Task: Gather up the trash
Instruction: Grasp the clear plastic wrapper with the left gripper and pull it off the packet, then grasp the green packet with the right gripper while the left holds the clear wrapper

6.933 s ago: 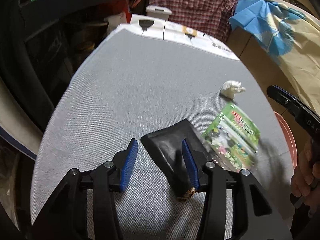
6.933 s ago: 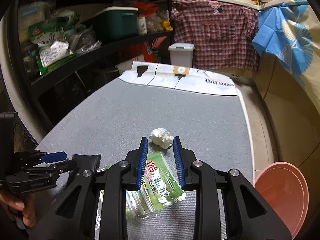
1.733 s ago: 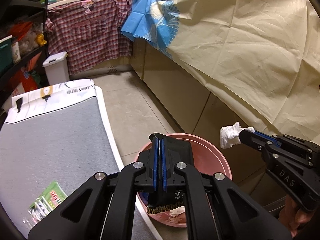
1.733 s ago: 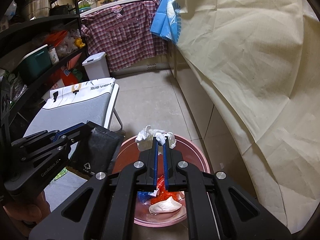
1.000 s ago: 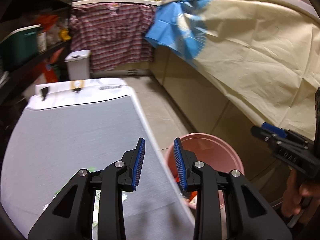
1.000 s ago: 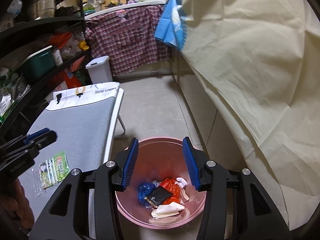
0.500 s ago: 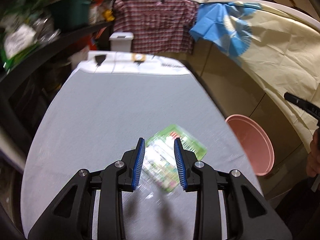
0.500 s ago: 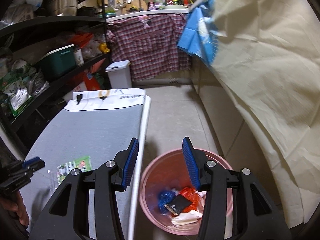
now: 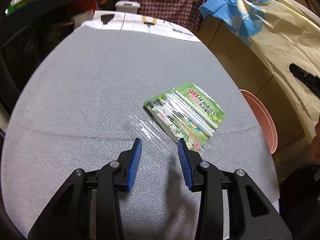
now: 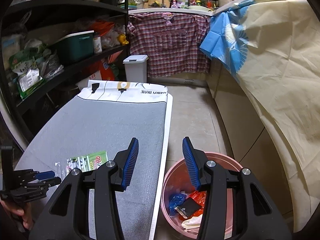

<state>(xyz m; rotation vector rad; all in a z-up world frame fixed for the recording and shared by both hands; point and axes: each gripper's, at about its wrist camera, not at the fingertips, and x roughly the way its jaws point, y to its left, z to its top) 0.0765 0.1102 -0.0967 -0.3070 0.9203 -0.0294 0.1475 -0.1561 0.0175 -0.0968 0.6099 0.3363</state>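
your left gripper [image 9: 159, 146] hovers low over the grey table [image 9: 90, 84], jaws spread wide and holding nothing, its blue pads straddling the clear plastic end of the green wrapper [image 9: 185, 113], which lies flat near the table's right edge. your right gripper [image 10: 160, 150] hangs above the gap between table edge and pink bin [image 10: 230, 161], also wide apart and empty. the bin stands on the floor just beside the table and holds a black packet [image 10: 189, 207], blue, red and white scraps.
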